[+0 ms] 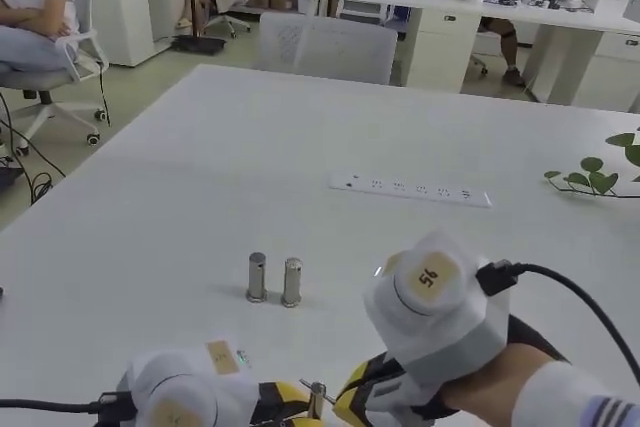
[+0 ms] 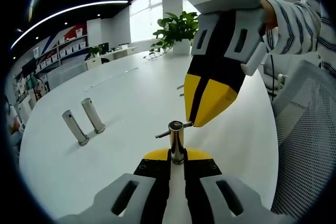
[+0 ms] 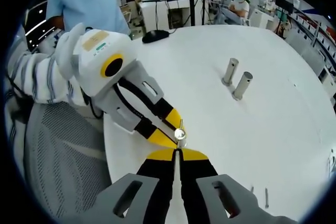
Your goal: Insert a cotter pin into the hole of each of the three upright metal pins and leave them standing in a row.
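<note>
Two bare metal pins point(image 1: 257, 277) point(image 1: 291, 282) stand upright side by side on the white table point(image 1: 200, 177); they also appear as the two pins point(image 2: 86, 119) and the two pins point(image 3: 236, 80). My left gripper point(image 2: 177, 157) is shut on a third metal pin point(image 2: 177, 142), held upright near the table's front edge. A cotter pin point(image 2: 169, 131) lies across its top hole. My right gripper point(image 3: 178, 152) meets it tip to tip, shut on the cotter pin's end point(image 2: 189, 124). In the head view the held pin point(image 1: 316, 399) sits between both grippers.
A white power strip point(image 1: 410, 189) lies farther back on the table, and plant leaves point(image 1: 600, 172) hang over the right edge. Loose cotter pins point(image 3: 266, 198) lie on the table to the right. A mesh chair point(image 2: 310, 129) stands behind the front edge.
</note>
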### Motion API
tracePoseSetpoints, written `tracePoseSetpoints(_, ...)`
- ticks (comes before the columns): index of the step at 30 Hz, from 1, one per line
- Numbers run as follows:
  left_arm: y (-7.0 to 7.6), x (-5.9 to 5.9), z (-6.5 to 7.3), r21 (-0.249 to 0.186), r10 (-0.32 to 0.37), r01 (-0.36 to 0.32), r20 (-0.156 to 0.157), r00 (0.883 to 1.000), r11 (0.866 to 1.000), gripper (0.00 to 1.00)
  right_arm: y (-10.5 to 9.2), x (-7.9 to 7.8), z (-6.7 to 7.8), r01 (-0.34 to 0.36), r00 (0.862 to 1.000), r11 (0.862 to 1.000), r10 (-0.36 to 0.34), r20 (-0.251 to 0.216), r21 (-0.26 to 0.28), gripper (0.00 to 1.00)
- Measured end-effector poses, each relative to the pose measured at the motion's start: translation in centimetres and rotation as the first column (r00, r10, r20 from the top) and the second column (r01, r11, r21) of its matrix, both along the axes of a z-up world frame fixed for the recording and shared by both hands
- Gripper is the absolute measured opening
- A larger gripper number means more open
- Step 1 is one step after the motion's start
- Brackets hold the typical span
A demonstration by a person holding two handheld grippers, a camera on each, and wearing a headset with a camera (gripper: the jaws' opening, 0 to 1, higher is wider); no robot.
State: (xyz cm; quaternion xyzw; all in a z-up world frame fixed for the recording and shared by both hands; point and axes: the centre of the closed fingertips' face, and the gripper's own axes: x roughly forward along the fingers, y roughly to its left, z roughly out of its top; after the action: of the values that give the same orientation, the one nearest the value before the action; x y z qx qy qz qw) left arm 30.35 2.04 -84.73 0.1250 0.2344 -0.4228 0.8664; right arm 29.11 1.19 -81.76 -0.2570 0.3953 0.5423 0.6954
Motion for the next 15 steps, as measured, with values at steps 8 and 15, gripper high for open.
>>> tracePoseSetpoints(8,-0.01,0.02,-0.02,-0.002,0.002,-0.003,-0.002,1.0,1.0,0.07,0.34,0.15,0.05,-0.004,1.0,1.0,0.004,0.012,-0.001,0.05)
tracePoseSetpoints(15,0.0,0.04,-0.03,-0.004,0.006,-0.006,-0.005,1.0,1.0,0.07,0.41,0.27,0.09,0.0,1.0,1.0,0.0,0.012,0.002,0.05)
